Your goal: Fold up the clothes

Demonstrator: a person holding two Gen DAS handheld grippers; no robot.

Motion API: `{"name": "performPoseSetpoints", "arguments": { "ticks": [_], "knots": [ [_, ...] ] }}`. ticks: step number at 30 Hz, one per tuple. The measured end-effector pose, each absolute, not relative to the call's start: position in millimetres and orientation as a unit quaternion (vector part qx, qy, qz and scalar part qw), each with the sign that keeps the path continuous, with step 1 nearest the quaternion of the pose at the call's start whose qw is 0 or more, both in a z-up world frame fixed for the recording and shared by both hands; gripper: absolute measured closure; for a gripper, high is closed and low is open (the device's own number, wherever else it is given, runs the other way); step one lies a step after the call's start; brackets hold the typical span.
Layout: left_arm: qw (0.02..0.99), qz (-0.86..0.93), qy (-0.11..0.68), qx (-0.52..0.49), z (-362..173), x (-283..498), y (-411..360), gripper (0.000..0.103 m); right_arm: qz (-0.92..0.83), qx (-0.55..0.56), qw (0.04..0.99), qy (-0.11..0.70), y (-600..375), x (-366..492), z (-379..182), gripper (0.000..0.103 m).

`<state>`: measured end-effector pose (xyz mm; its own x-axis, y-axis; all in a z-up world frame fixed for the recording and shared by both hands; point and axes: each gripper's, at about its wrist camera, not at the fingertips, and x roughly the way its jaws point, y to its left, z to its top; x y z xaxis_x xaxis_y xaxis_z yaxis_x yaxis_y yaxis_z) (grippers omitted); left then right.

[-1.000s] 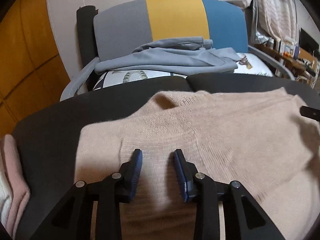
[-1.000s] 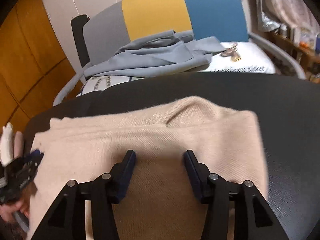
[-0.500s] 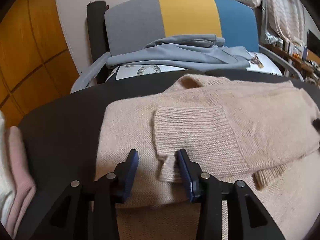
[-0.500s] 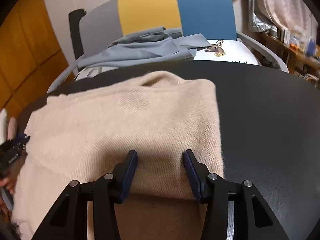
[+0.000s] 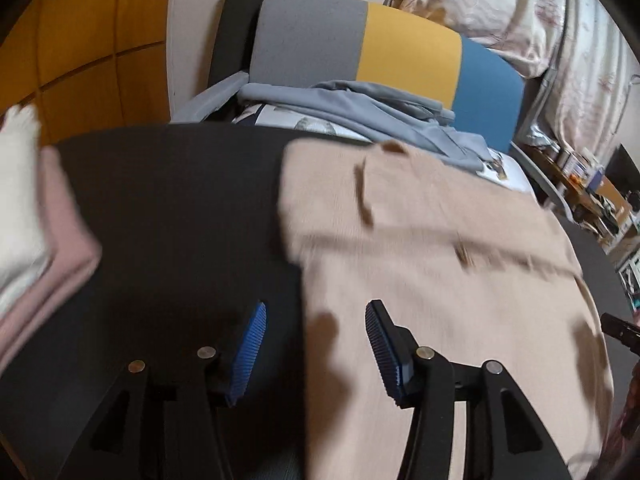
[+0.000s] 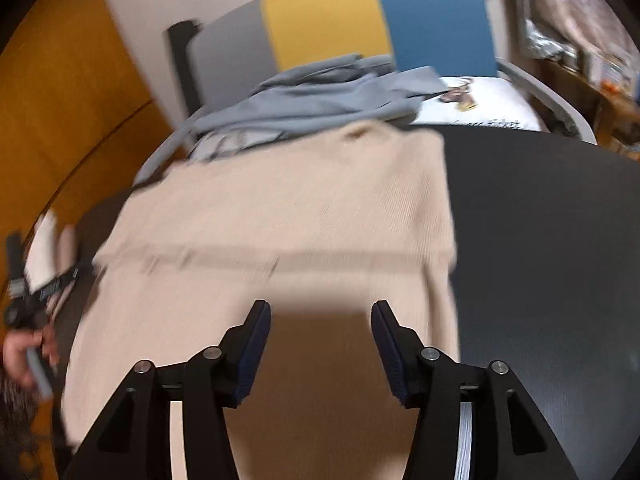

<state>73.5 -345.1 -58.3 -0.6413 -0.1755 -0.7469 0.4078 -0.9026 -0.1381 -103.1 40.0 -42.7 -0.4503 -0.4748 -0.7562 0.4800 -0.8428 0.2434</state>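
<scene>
Beige sweater point(image 5: 432, 280) lying folded on the dark bench point(image 5: 180, 220), near the chair point(image 5: 404, 60). Left claw point(image 5: 314, 354) spread wide, empty, straddling the sweater's left edge; right claw point(image 6: 320, 348) spread wide, empty, over the sweater's near part

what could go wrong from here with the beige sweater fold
1. The beige sweater reaches the far edge of the black table, next to the grey cloth on the chair; a push forward might slide it off.
2. Both grippers are open and hold nothing: the left gripper straddles the sweater's left edge, so closing may catch only one layer.
3. The folded pink and white stack lies close on the left; a wide sweep could knock it.
</scene>
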Motion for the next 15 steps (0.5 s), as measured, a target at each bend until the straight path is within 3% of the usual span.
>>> {"name": "performPoseSetpoints", "arguments": {
  "ticks": [6, 11, 15],
  "knots": [
    [0.156, -0.886, 0.147, 0.411, -76.6, 161.9, -317.7, 0.050, -0.852, 0.448, 0.270, 0.002, 80.3, -0.7, -45.5, 0.043],
    [0.116, -0.890, 0.199, 0.393, -82.4, 218.3, -298.6, 0.050, -0.861, 0.448, 0.232, -0.061, 136.9, 48.8, -40.4, 0.039],
    [0.107, -0.897, 0.197, 0.381, -86.6, 239.7, -285.8, 0.050, -0.856, 0.460, 0.197, -0.128, 190.6, 65.4, -51.2, 0.038]
  ]
}}
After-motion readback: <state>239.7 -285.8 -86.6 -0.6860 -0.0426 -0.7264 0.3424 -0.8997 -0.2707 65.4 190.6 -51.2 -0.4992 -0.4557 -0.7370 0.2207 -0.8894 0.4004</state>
